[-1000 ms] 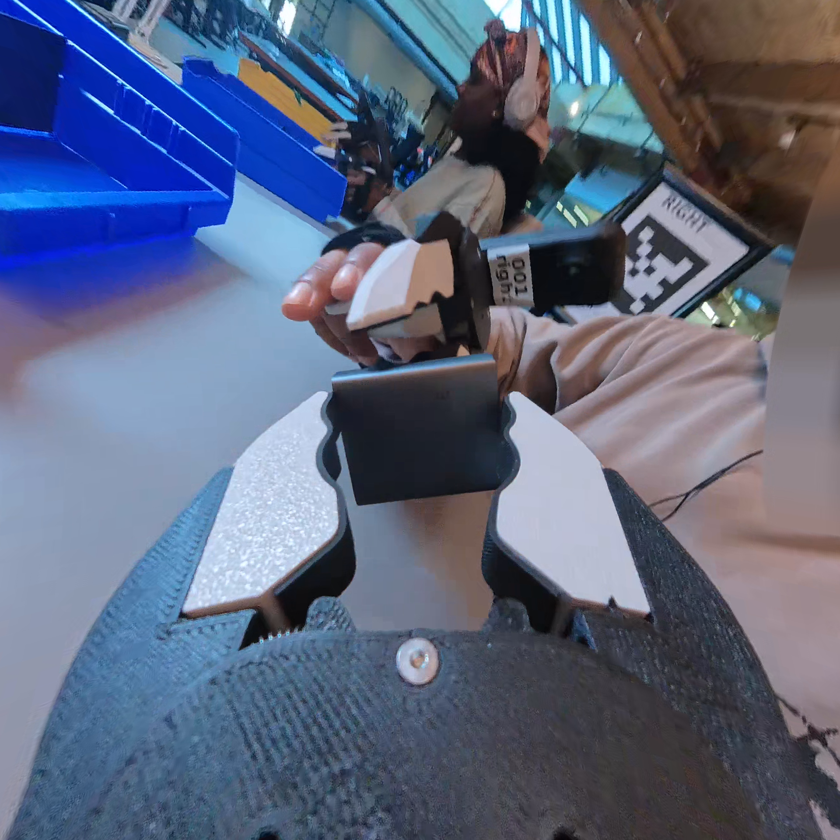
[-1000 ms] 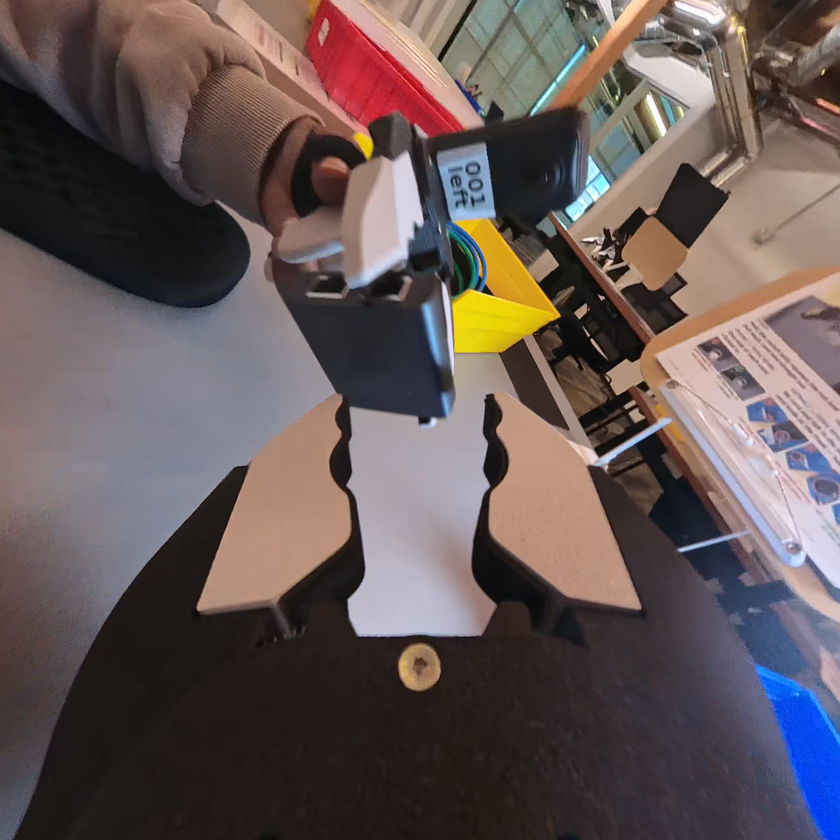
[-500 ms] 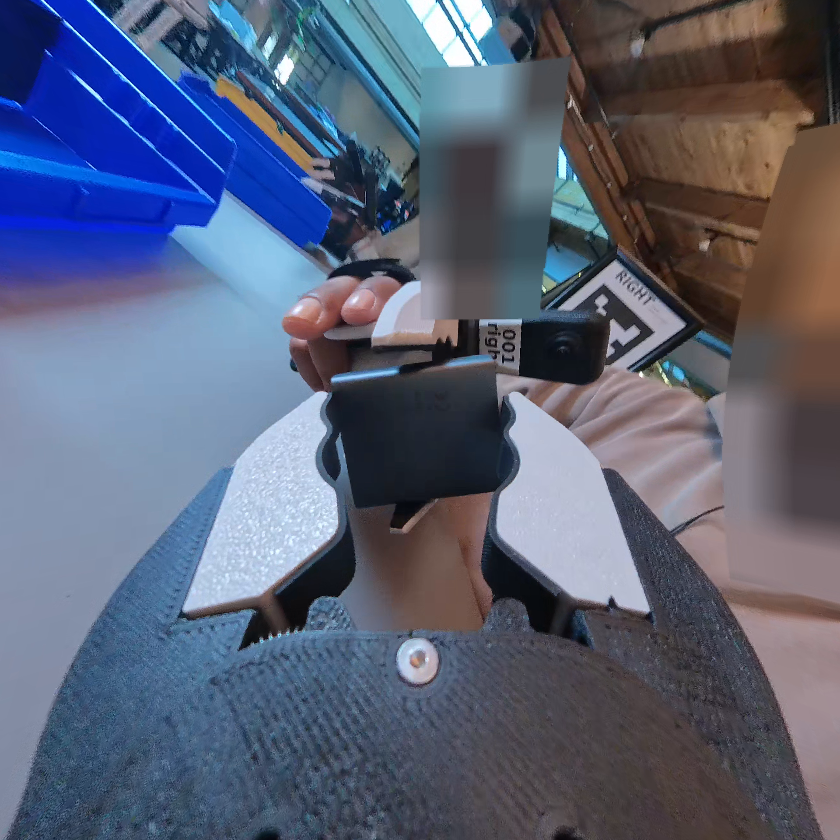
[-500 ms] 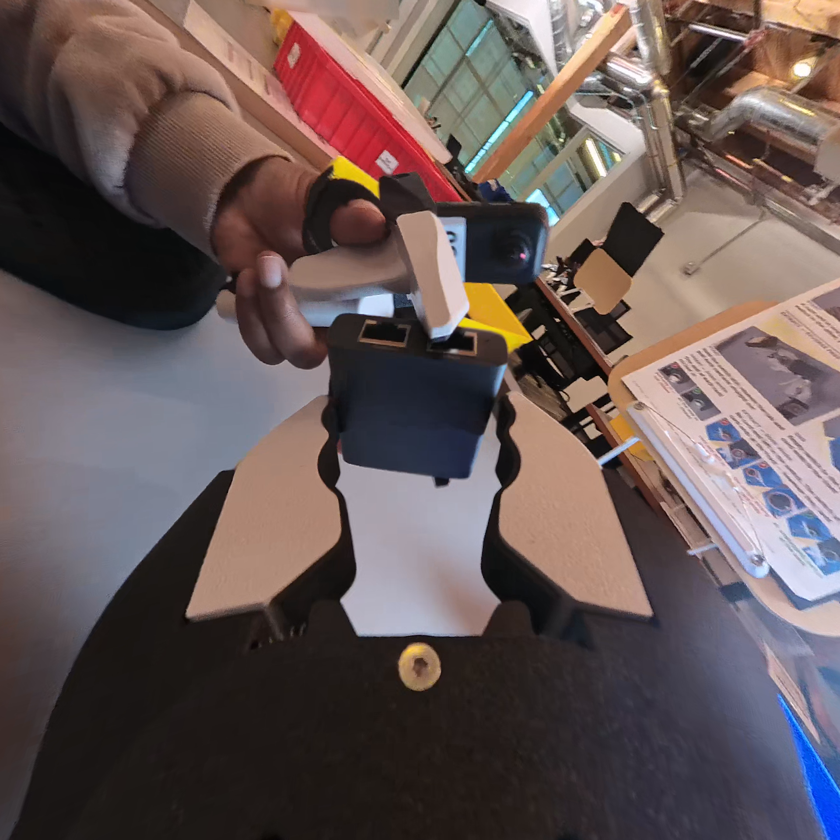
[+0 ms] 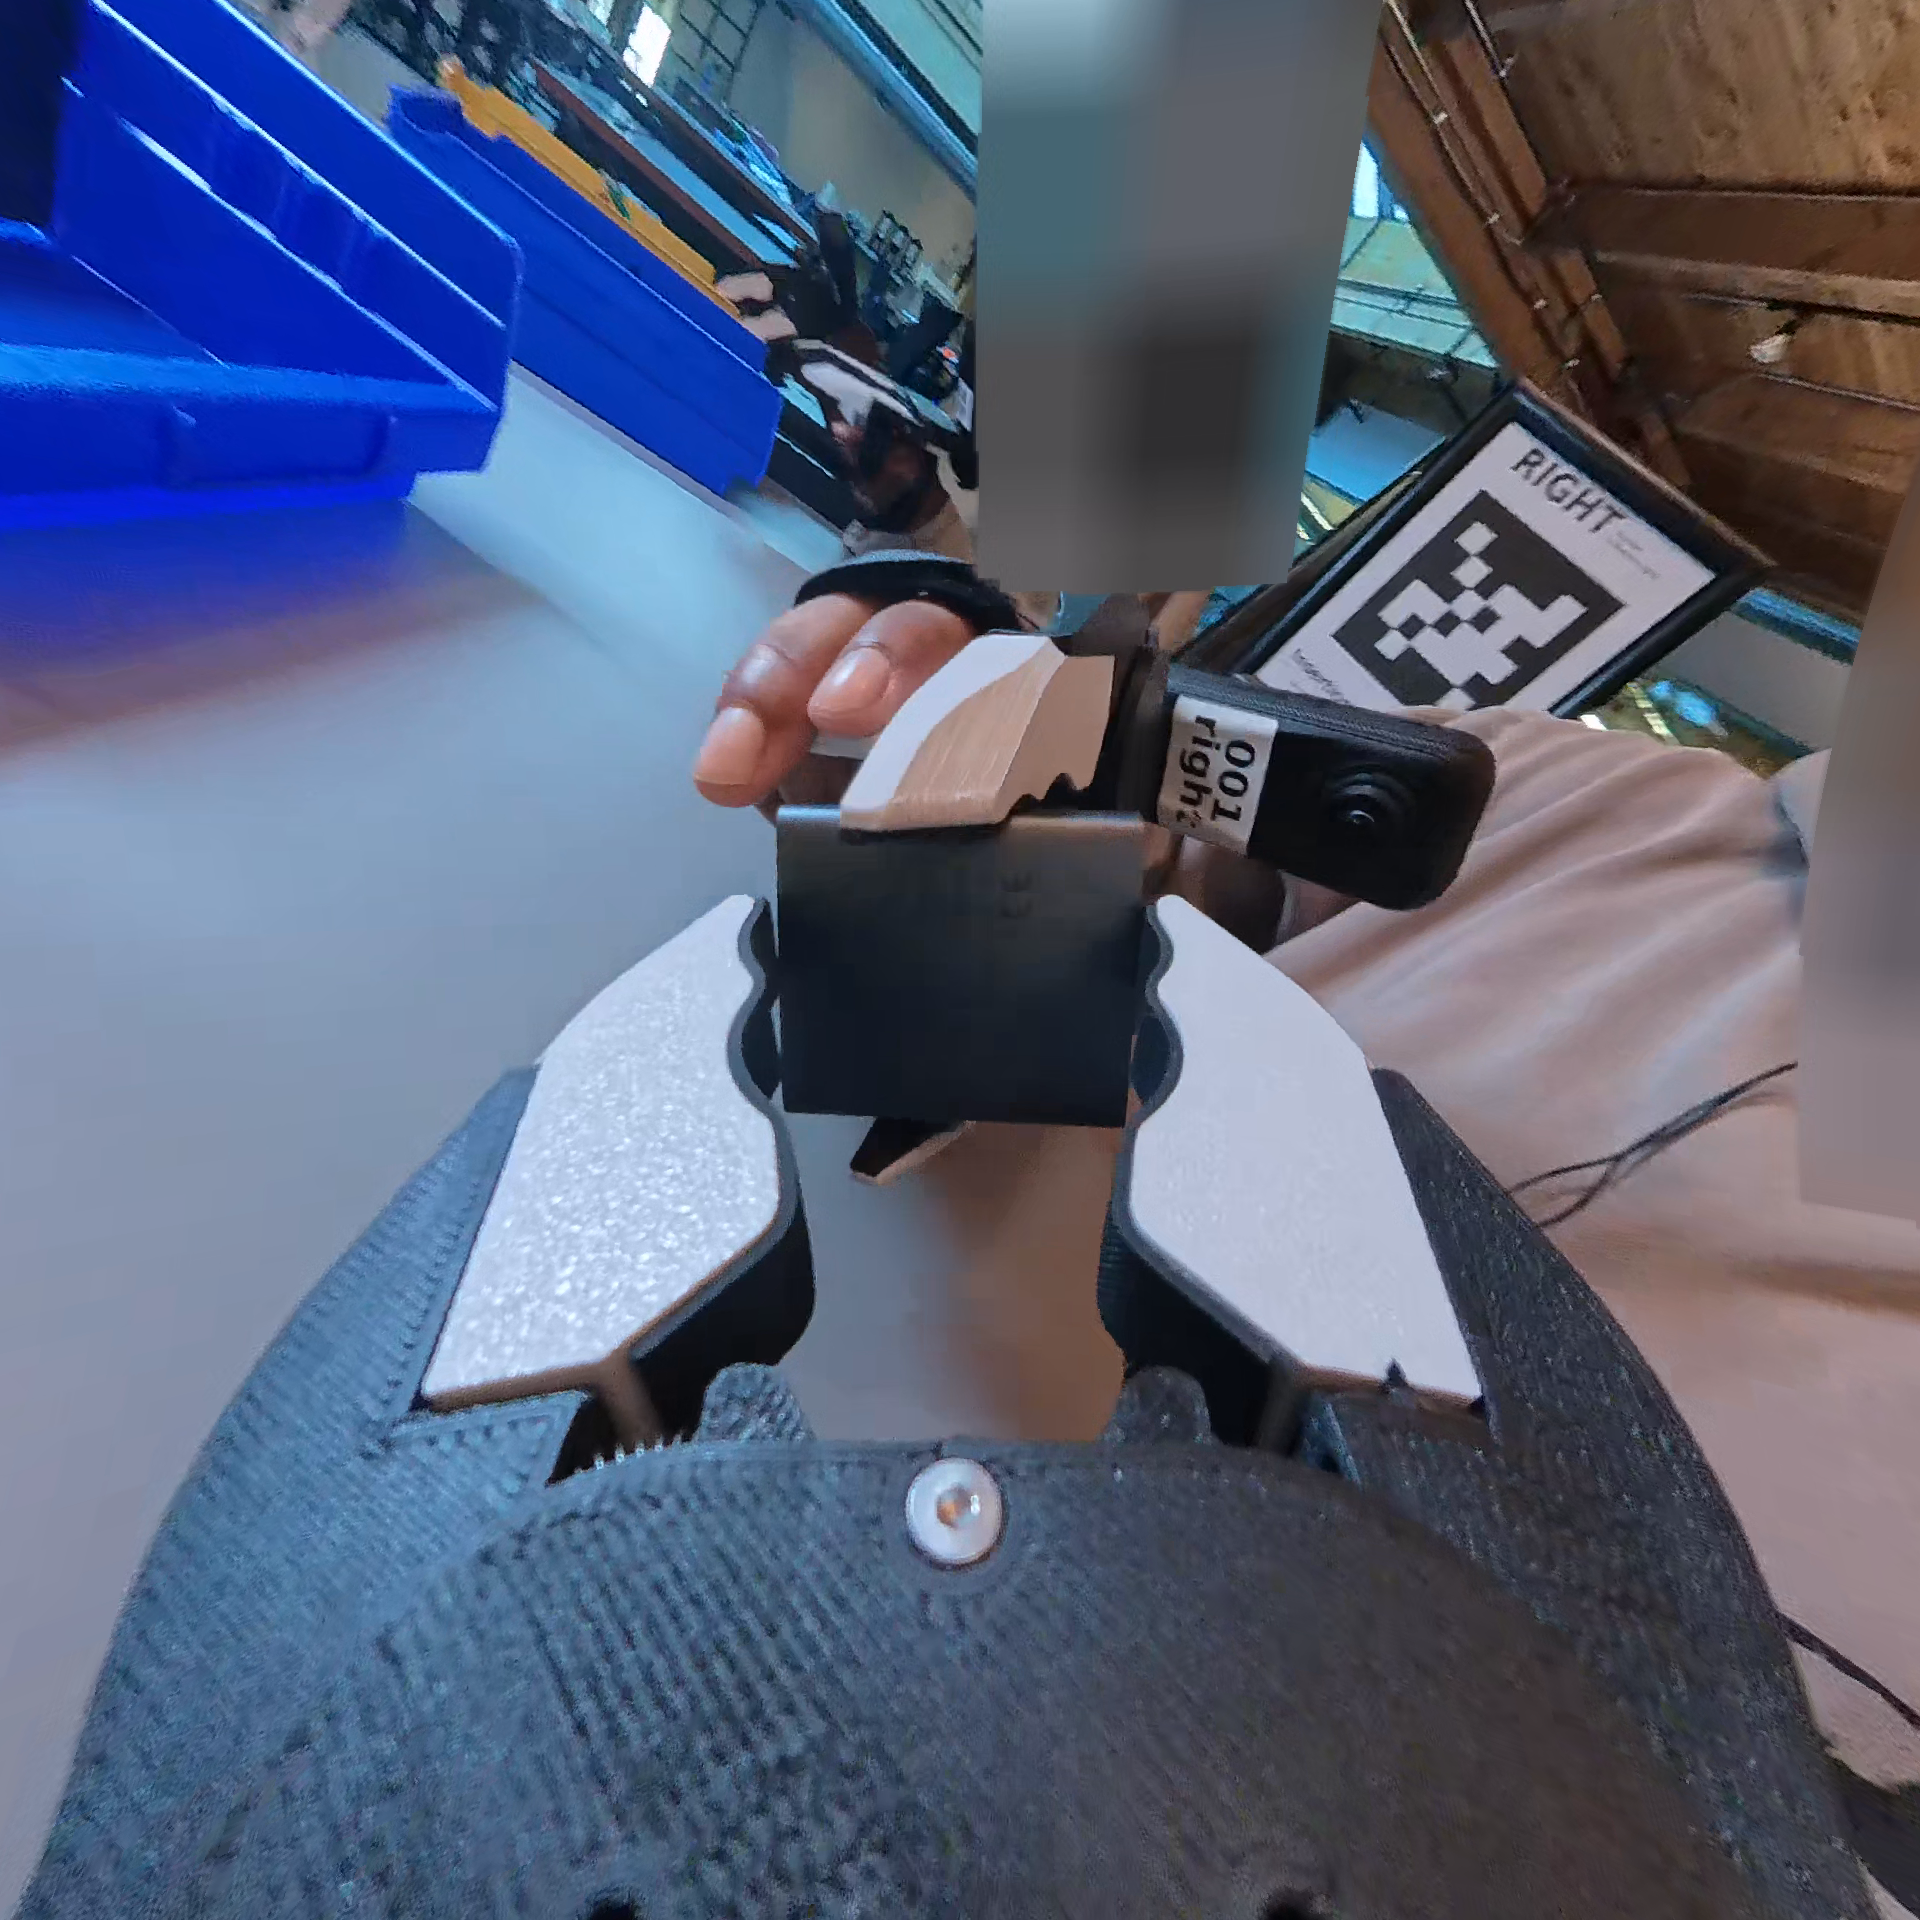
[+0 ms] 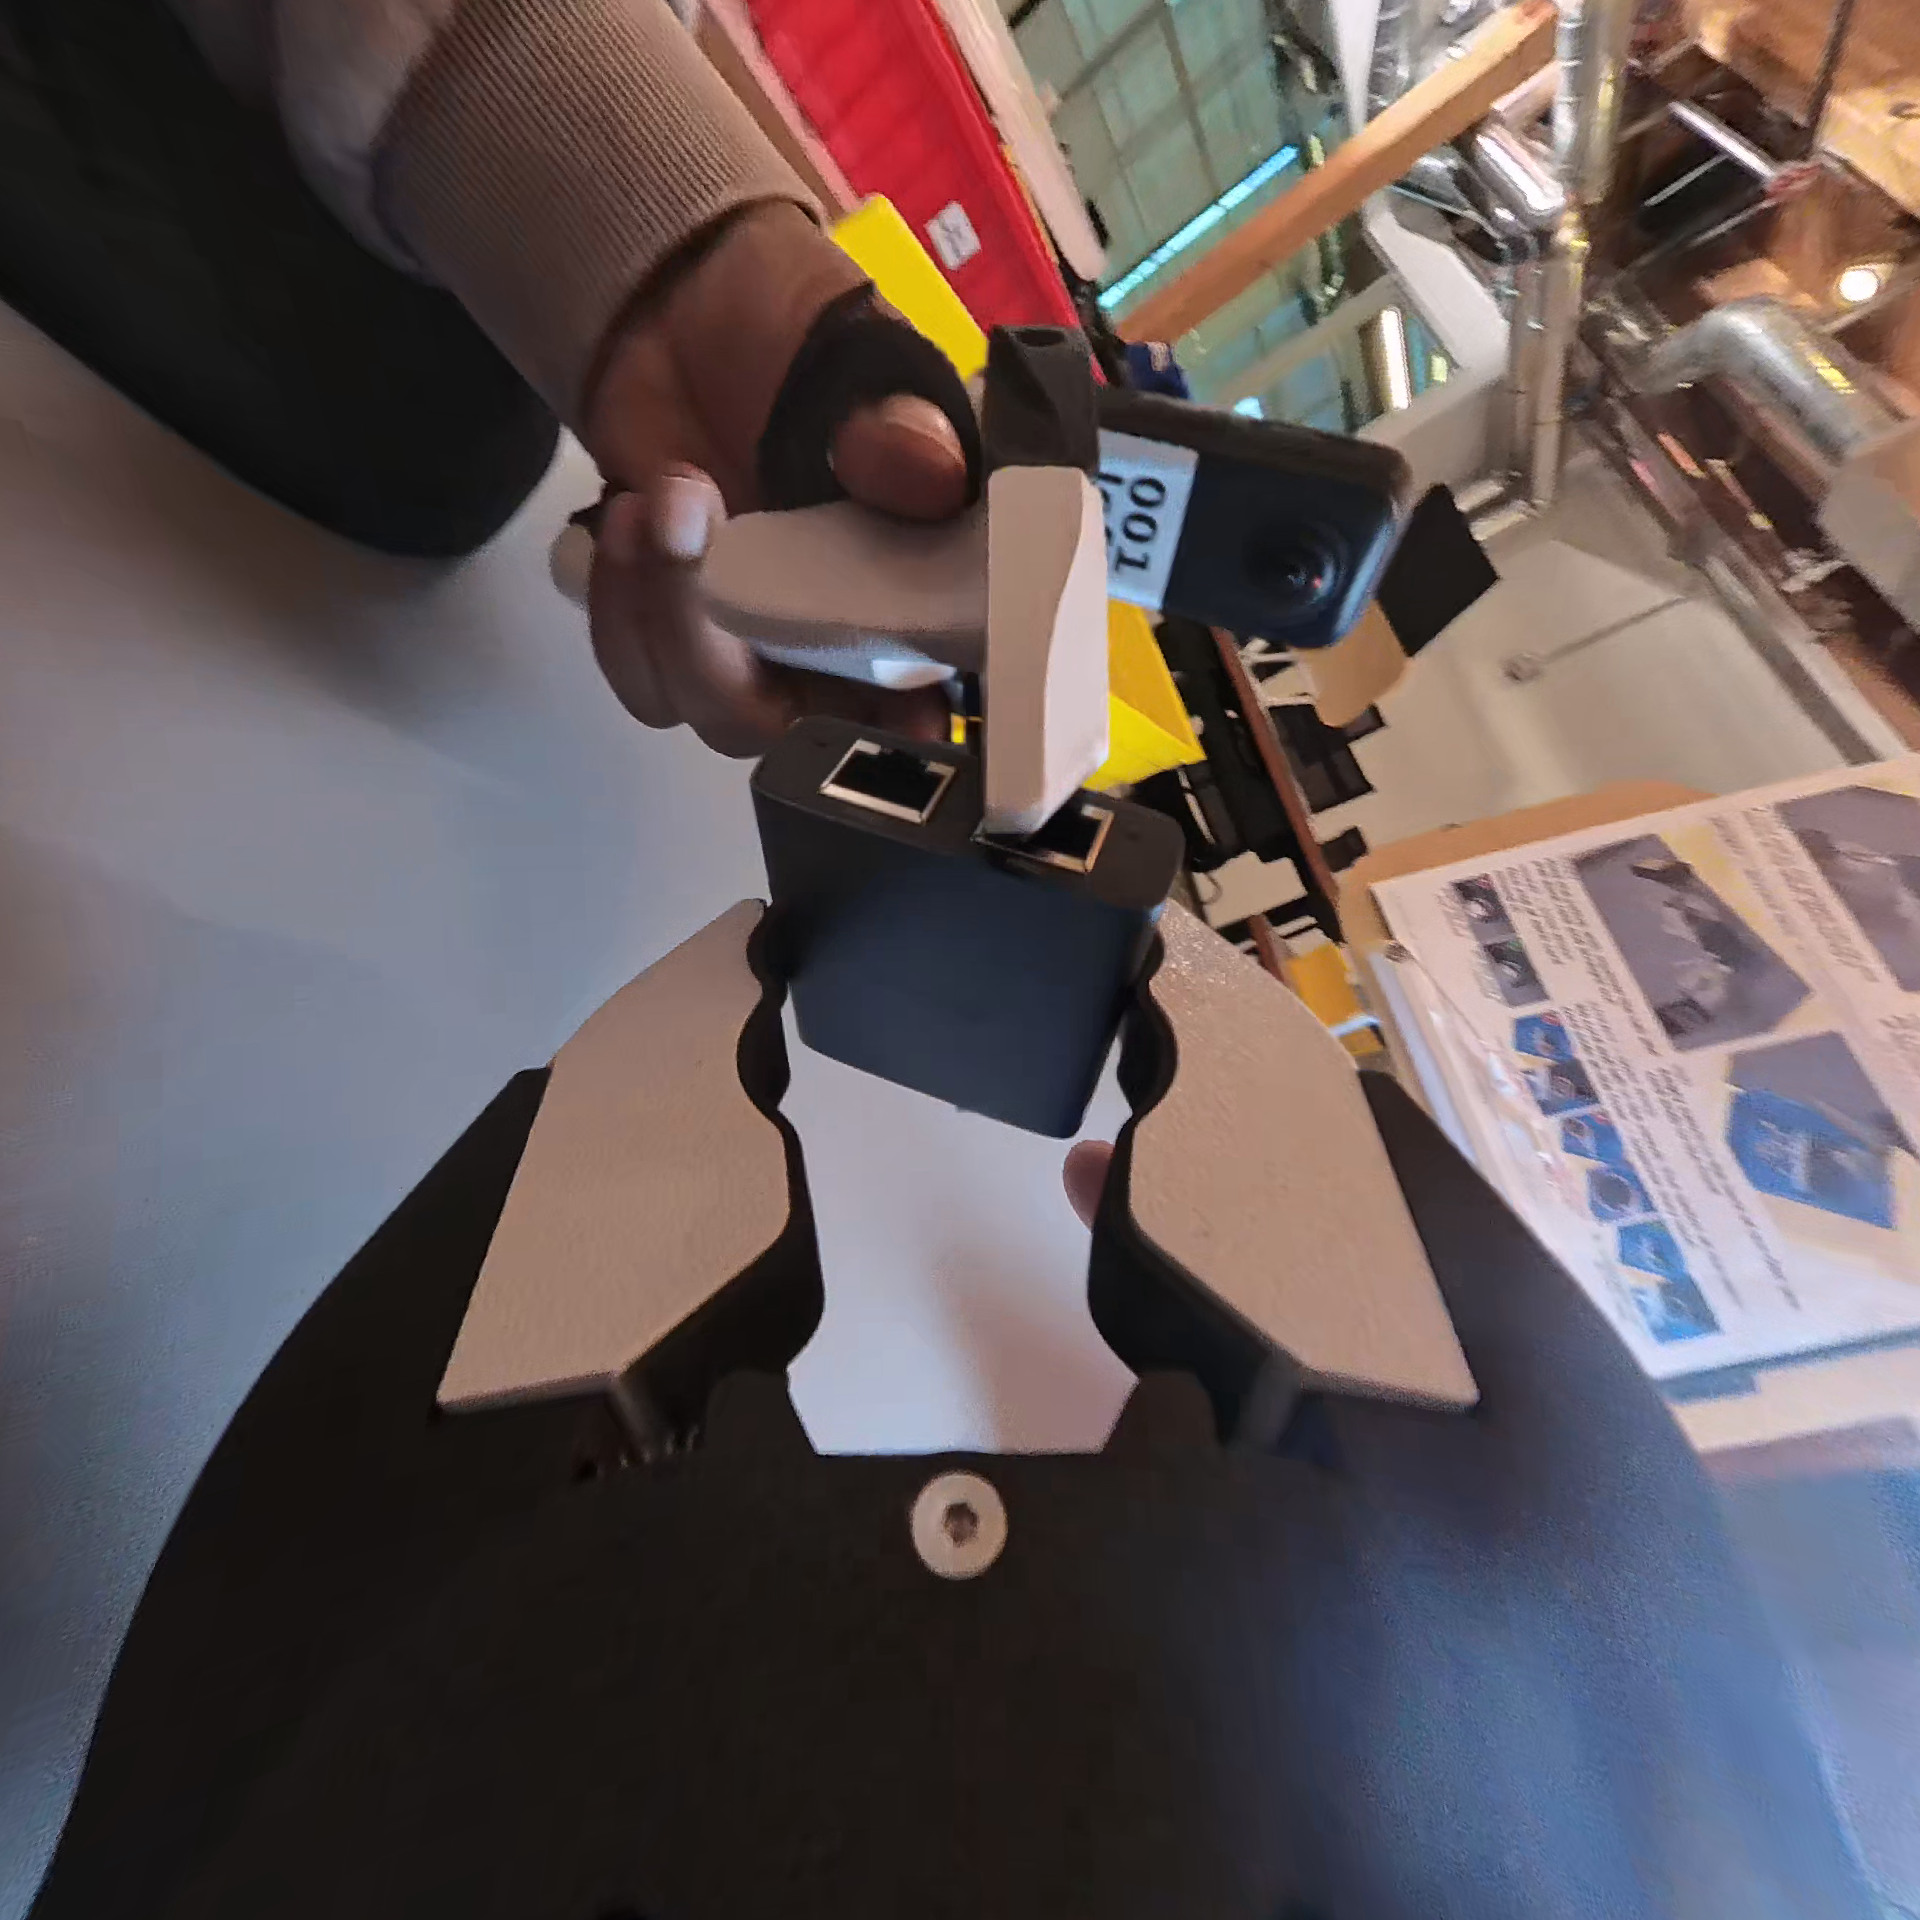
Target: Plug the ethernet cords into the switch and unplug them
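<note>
The black switch (image 5: 956,997) is held up above the grey table. My left gripper (image 5: 956,925) is shut on it, with its fingertips against the two sides. In the right wrist view the switch (image 6: 935,997) shows two empty ports on its far face. My right gripper (image 6: 958,935) is shut on it from the opposite end. One finger (image 5: 966,738) of the right gripper lies over the switch's far edge in the left wrist view. One finger (image 6: 1039,644) of the left gripper touches the right port. No ethernet cords are in view.
Blue bins (image 5: 260,343) stand at the far left of the table (image 5: 260,935), and a framed marker card (image 5: 1475,613) at the right. A yellow bin (image 6: 1143,717), a red bin (image 6: 914,135) and a printed sheet (image 6: 1662,1039) lie beyond. The person's sleeve (image 5: 1558,987) is close by. My two grippers' fingertips are within a few centimetres of each other.
The right gripper came up to the switch, which was beyond its fingertips, and now has it between its fingers. The left gripper has kept its hold throughout.
</note>
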Action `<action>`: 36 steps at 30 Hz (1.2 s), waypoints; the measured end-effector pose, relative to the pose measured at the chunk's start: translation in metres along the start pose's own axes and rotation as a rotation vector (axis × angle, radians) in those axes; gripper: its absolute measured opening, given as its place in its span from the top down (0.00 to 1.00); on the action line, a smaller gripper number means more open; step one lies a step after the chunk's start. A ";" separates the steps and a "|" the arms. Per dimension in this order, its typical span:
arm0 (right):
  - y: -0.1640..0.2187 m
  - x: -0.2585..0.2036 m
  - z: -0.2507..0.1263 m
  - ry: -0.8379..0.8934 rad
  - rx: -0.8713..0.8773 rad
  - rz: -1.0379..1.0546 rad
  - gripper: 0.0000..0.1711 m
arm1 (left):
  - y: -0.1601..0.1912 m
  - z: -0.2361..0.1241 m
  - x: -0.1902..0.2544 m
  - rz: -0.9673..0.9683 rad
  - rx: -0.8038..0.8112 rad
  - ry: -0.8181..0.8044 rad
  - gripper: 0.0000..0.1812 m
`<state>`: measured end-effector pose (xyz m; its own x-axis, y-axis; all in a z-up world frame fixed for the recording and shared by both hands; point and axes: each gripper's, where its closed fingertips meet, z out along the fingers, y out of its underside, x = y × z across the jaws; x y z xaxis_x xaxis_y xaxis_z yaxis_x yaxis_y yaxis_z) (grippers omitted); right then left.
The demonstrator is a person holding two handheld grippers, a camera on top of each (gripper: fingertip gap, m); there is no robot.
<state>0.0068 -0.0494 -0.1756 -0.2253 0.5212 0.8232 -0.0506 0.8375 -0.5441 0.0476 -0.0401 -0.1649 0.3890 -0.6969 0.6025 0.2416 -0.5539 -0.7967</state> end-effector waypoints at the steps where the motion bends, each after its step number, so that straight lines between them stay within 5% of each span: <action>1: 0.002 0.004 0.001 0.029 -0.014 -0.004 0.64 | -0.004 -0.002 -0.003 0.035 0.018 -0.040 0.64; 6: 0.035 0.024 0.003 0.117 -0.180 0.061 0.63 | -0.017 -0.018 -0.026 0.378 -0.027 -0.387 0.68; 14: 0.057 0.015 0.010 0.071 -0.293 0.098 0.64 | -0.001 -0.018 -0.042 0.671 -0.218 -0.583 0.87; 20: 0.037 -0.007 -0.004 -0.219 -0.104 0.273 0.70 | 0.015 -0.028 -0.036 0.928 -0.312 -0.440 0.89; 25: 0.032 -0.023 -0.010 -0.340 -0.045 0.369 0.76 | 0.020 -0.024 -0.016 0.993 -0.240 -0.284 0.89; 27: 0.026 -0.025 -0.011 -0.346 0.003 0.370 0.88 | 0.016 -0.024 -0.007 1.014 -0.199 -0.262 0.89; 36: 0.038 -0.010 -0.014 -0.277 -0.108 0.297 0.88 | 0.012 -0.033 -0.035 1.001 -0.236 -0.411 0.87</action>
<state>0.0210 -0.0202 -0.2020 -0.4690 0.6908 0.5503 0.1547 0.6777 -0.7189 0.0082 -0.0376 -0.1942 0.5902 -0.6980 -0.4055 -0.5057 0.0719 -0.8597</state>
